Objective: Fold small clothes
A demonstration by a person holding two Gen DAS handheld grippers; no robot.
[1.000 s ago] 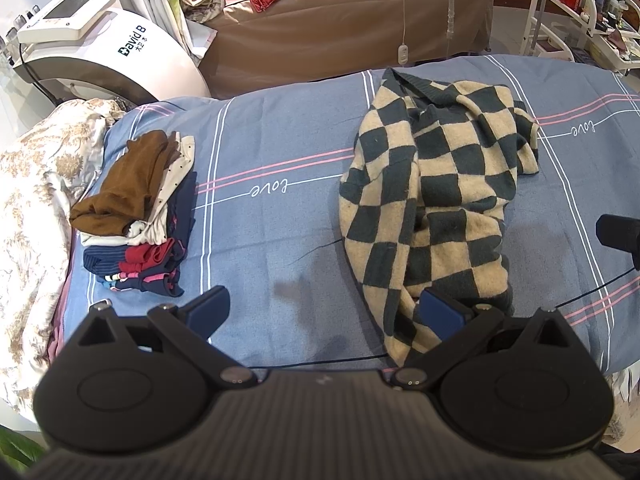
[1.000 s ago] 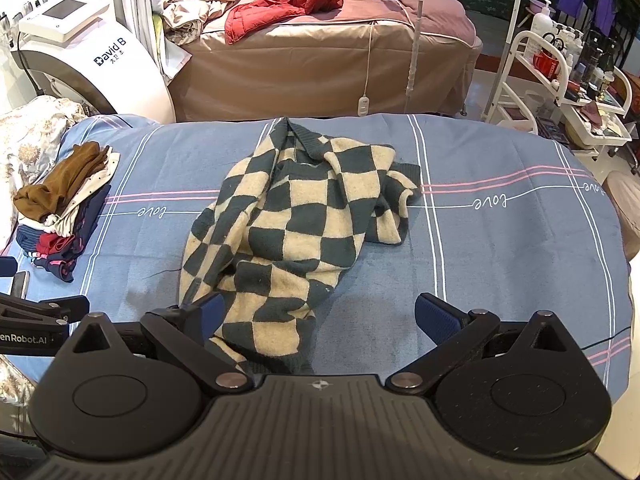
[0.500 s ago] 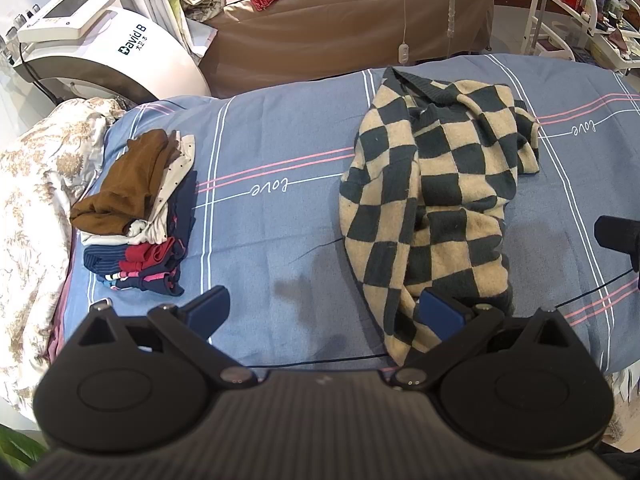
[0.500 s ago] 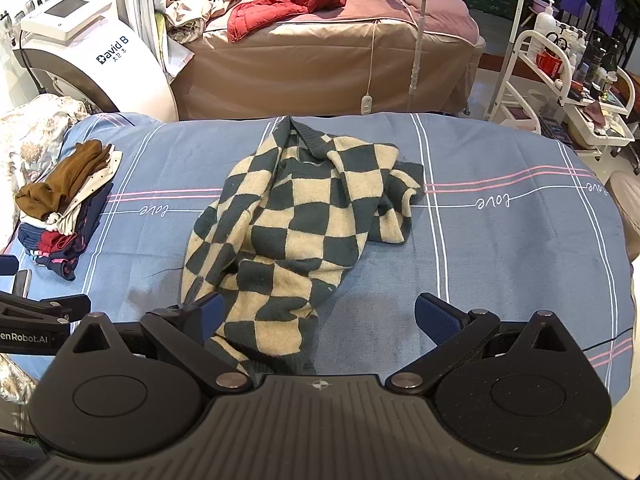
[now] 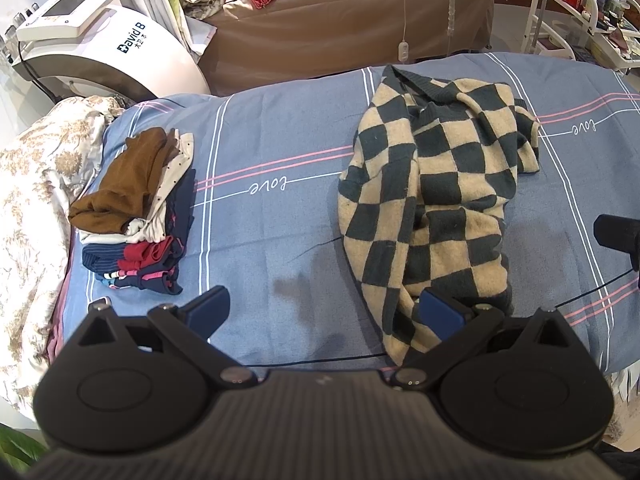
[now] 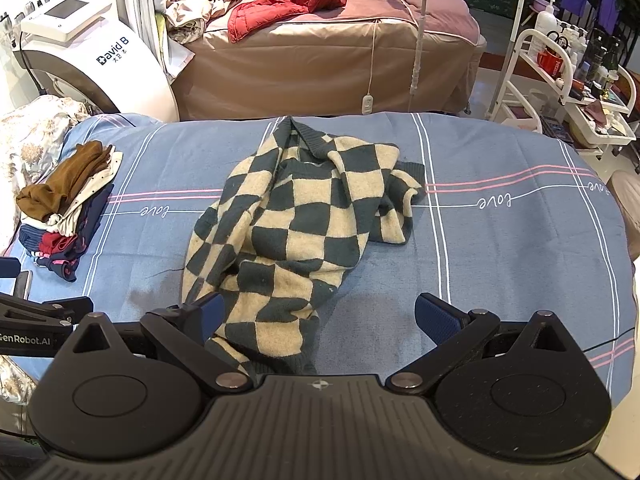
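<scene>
A dark green and cream checkered sweater [image 5: 432, 200] lies crumpled on the blue striped sheet [image 5: 280, 216]; it also shows in the right wrist view [image 6: 296, 224]. My left gripper [image 5: 324, 312] is open and empty above the sheet, its right finger over the sweater's near hem. My right gripper [image 6: 320, 316] is open and empty, its left finger over the sweater's near hem. A stack of folded small clothes [image 5: 136, 208], brown piece on top, sits at the left; it also shows in the right wrist view [image 6: 68, 208].
A floral quilt [image 5: 32, 216] lies beyond the sheet's left edge. A white machine [image 5: 100, 48] and a brown bed [image 6: 328, 60] with red clothes stand behind. A white trolley [image 6: 560, 80] with bottles stands at the back right. A thin black cable [image 5: 320, 360] crosses the near sheet.
The right gripper has drawn back and up slightly. The left gripper and the sweater have barely moved.
</scene>
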